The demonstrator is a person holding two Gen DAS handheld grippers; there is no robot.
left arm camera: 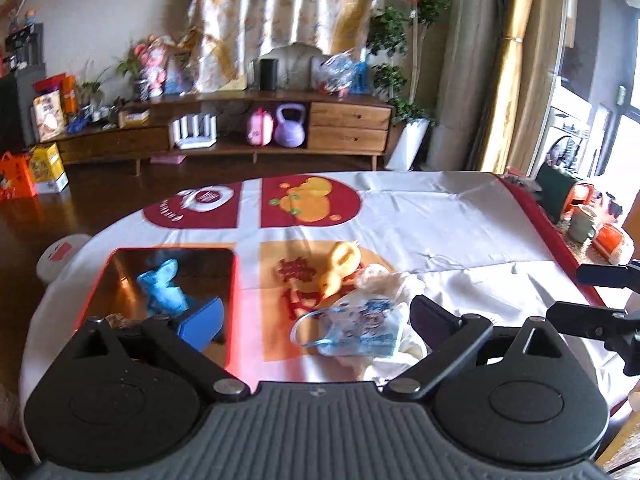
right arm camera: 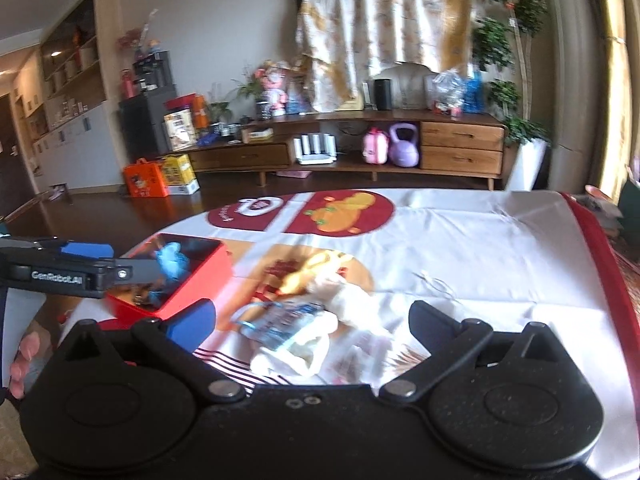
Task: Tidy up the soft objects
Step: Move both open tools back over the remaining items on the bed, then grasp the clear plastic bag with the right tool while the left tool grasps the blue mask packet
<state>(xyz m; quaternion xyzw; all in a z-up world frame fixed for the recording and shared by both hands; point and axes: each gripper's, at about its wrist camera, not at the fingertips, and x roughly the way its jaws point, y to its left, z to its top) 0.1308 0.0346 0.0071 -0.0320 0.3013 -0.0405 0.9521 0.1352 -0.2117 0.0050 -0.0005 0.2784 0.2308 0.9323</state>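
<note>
Two tools (left arm camera: 316, 320) (right arm camera: 312, 320) gaping wide, empty, blue toy (left arm camera: 162, 286) in red box (right arm camera: 192, 288), yellow toy (left arm camera: 338, 268) beside pouch (left arm camera: 362, 330).

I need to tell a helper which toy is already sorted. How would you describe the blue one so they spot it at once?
Find the red box at the left of the cloth-covered table. Inside lies a blue plush rabbit. It is the only toy in the box; the yellow plush and the printed pouch lie outside on the cloth.
</note>
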